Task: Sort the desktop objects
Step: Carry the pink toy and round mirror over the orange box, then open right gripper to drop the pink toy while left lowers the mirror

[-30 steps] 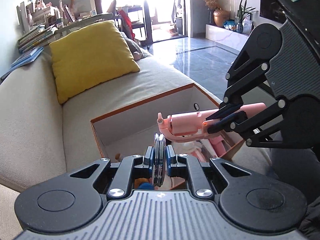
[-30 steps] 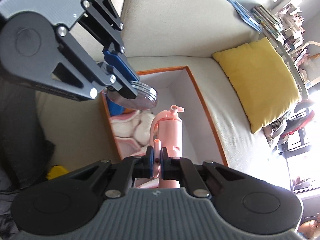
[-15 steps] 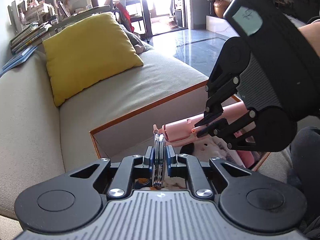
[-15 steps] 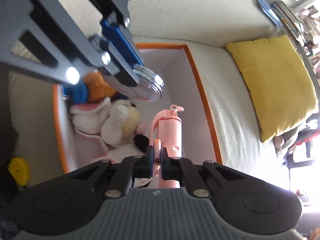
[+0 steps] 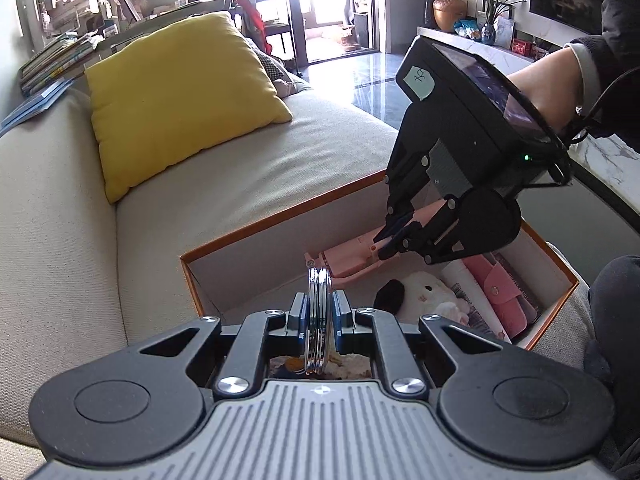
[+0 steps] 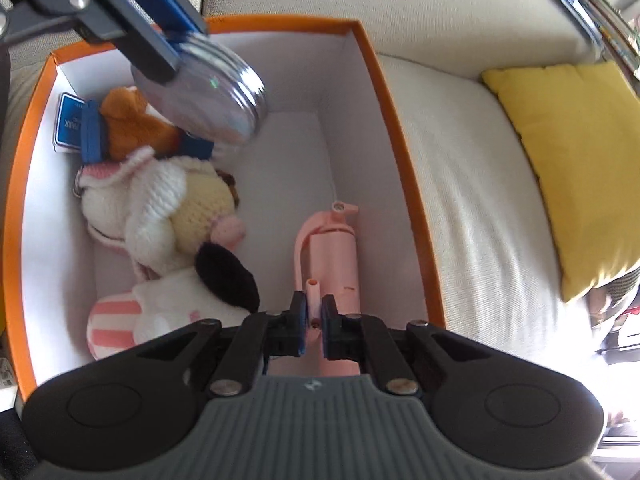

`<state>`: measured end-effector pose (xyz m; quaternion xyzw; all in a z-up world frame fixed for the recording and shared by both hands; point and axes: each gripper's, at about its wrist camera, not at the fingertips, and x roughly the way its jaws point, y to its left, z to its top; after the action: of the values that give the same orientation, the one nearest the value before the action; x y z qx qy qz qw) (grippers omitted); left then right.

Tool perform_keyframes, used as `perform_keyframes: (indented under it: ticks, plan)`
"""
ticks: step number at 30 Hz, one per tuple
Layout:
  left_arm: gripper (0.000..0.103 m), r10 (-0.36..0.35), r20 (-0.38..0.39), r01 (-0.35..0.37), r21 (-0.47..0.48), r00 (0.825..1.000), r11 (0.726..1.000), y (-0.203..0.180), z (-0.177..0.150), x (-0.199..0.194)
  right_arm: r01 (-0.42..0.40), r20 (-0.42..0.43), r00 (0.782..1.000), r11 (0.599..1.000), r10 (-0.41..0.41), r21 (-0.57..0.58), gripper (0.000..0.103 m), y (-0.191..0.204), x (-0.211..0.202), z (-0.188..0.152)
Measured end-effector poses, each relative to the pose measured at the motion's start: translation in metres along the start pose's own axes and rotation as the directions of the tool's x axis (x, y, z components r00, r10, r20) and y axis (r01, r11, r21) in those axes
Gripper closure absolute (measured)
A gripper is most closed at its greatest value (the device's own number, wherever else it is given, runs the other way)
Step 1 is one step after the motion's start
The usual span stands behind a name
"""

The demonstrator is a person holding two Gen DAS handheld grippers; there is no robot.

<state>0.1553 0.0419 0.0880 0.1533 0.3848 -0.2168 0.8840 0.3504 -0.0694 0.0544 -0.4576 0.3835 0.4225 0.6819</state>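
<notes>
An orange-rimmed white box (image 6: 400, 148) sits on the beige sofa; it also shows in the left wrist view (image 5: 280, 224). My right gripper (image 6: 314, 312) is shut on the pink toy gun (image 6: 330, 256) and holds it low inside the box near the right wall; that gripper (image 5: 394, 238) and the toy gun (image 5: 352, 256) show in the left wrist view. My left gripper (image 5: 319, 312) is shut on a round silver mirror (image 5: 319, 316), held on edge above the box's near end. The mirror (image 6: 204, 92) hangs over the plush toys.
In the box lie a white plush rabbit (image 6: 168, 216), an orange plush (image 6: 132, 124), blue cards (image 6: 72, 124) and a pink wallet (image 5: 500, 292). A yellow cushion (image 5: 180, 92) leans on the sofa back. Books are stacked behind the sofa (image 5: 52, 56).
Both grippers have moved down toward the box. The pink toy gun has dropped from above the rim to inside the box. The mirror is closer over the plush toys.
</notes>
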Motion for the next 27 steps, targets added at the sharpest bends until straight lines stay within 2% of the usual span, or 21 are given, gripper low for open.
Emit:
perform_keyframes:
  ticks: [5,9,11,13,15,17,20,24,27]
  plan:
    - [0.089,0.005,-0.012,-0.005,-0.009,1.000,1.000,0.002,0.000,0.003,-0.048,0.021,0.999,0.998,0.047,0.028,0.093,-0.016,-0.001,-0.012]
    - [0.089,-0.002,-0.012,0.002,-0.010,1.000,1.000,0.001,0.001,0.004,-0.036,0.020,0.999,0.998,0.037,-0.044,0.090,-0.018,-0.003,-0.013]
    - [0.089,-0.003,-0.014,0.003,-0.009,1.000,1.000,-0.001,0.001,0.005,0.016,0.000,1.000,0.997,-0.016,-0.082,0.087,-0.018,-0.001,-0.013]
    - [0.089,-0.003,-0.017,0.002,-0.006,1.000,1.000,-0.002,0.002,0.005,0.034,-0.003,0.999,0.990,-0.035,-0.140,0.087,-0.013,-0.003,-0.014]
    - [0.089,-0.001,-0.018,0.001,-0.007,1.000,1.000,-0.002,0.002,0.006,0.050,-0.004,0.999,0.989,-0.051,-0.136,0.087,-0.012,-0.004,-0.014]
    - [0.089,0.001,-0.020,-0.001,-0.009,1.000,1.000,-0.001,0.002,0.008,0.106,-0.008,0.994,0.983,-0.108,-0.152,0.090,-0.006,-0.004,-0.015]
    - [0.089,0.010,-0.029,-0.010,-0.002,1.000,1.000,0.000,0.004,0.013,0.144,-0.024,0.988,0.971,-0.151,-0.189,0.085,0.002,-0.006,-0.019]
    - [0.089,0.023,-0.037,-0.023,-0.001,0.999,1.000,0.001,0.011,0.021,0.162,-0.002,0.986,0.978,-0.164,-0.129,0.082,-0.001,-0.026,-0.027]
    - [0.089,-0.014,-0.005,0.014,0.020,1.000,1.000,-0.006,0.019,0.023,0.163,0.023,0.986,0.987,-0.162,-0.018,0.077,-0.008,-0.047,-0.036]
